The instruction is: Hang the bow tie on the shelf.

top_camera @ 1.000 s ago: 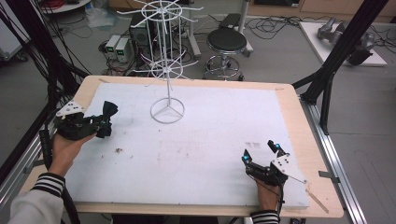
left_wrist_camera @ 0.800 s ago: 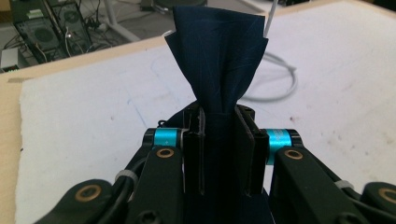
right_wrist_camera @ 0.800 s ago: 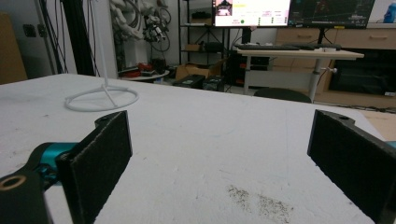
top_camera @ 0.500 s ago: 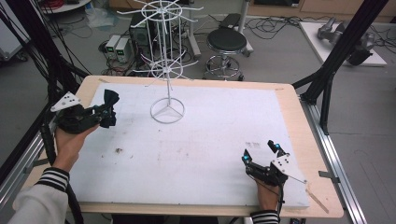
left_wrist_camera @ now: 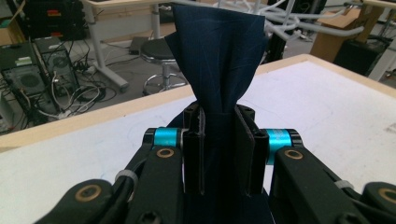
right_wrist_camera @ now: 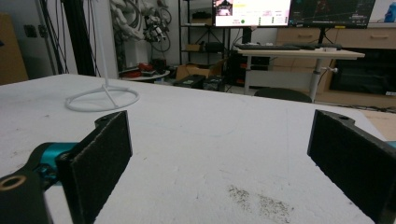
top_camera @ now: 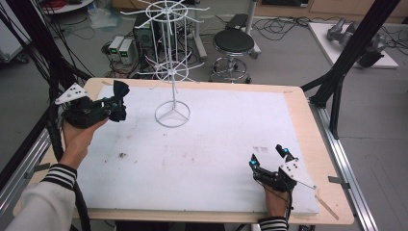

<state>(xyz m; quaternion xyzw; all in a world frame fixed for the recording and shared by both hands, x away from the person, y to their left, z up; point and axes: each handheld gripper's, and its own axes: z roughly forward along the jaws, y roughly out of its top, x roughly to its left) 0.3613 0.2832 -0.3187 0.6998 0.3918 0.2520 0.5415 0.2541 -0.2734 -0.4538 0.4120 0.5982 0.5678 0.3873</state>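
While left gripper (left_wrist_camera: pixel 218 140) jaws pinch navy cloth (left_wrist_camera: pixel 219 56), long axis upright; right gripper (right_wrist_camera: pixel 219 154) jaws agape.

The dark blue cloth (left_wrist_camera: pixel 219 60) runs off the top edge, its lower part hidden between the left tool's (left_wrist_camera: pixel 219 144) jaws.

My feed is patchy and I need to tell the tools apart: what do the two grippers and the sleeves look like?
Both the left gripper and the right gripper have black bodies with cyan joints by the flat black fingers, whose pads look rough. Each carries a grey three-cornered plate and trails a black cable. The sleeves are white with black-and-white striped cuffs.
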